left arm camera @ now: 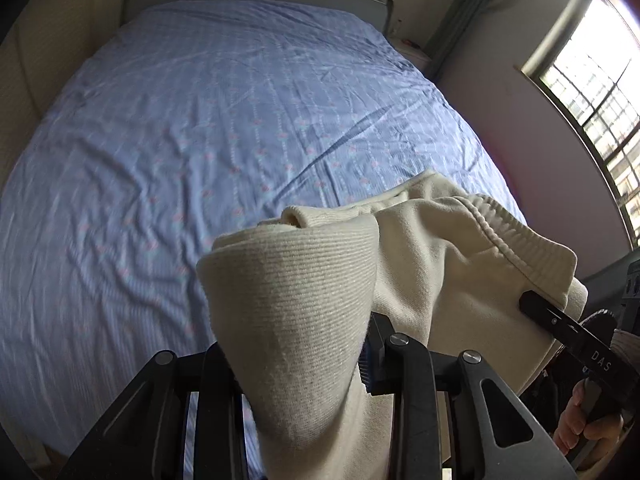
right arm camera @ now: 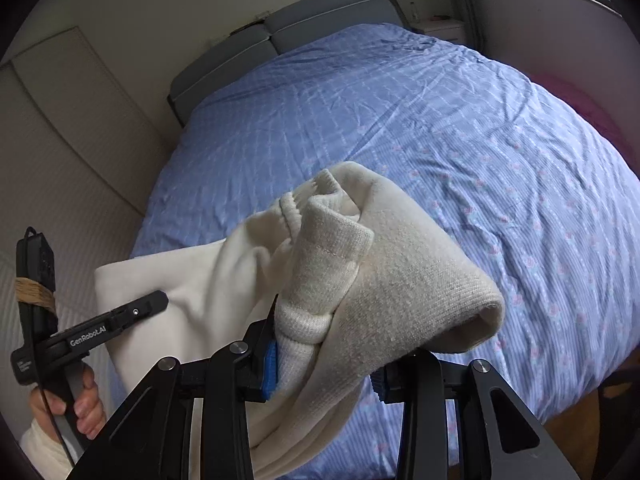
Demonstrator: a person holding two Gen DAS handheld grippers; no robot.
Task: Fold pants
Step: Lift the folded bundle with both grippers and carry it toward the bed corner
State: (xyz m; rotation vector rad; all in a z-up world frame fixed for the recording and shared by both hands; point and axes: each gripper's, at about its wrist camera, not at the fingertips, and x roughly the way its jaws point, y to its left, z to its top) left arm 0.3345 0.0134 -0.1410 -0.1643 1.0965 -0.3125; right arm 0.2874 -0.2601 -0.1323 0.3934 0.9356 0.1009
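Daylight enters through the window (left arm camera: 596, 92) at the right of the left wrist view, blown out to white glare. The bedspread (left arm camera: 200, 140) smears with motion blur at lower left. Fisheye bending and dark vignetting ring both frames.

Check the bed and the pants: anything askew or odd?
The cream pants are bunched unevenly between both tongs, left and right, held above the bed rather than laid flat. The blue bedspread is wrinkled. Nothing looks spilled or damaged.
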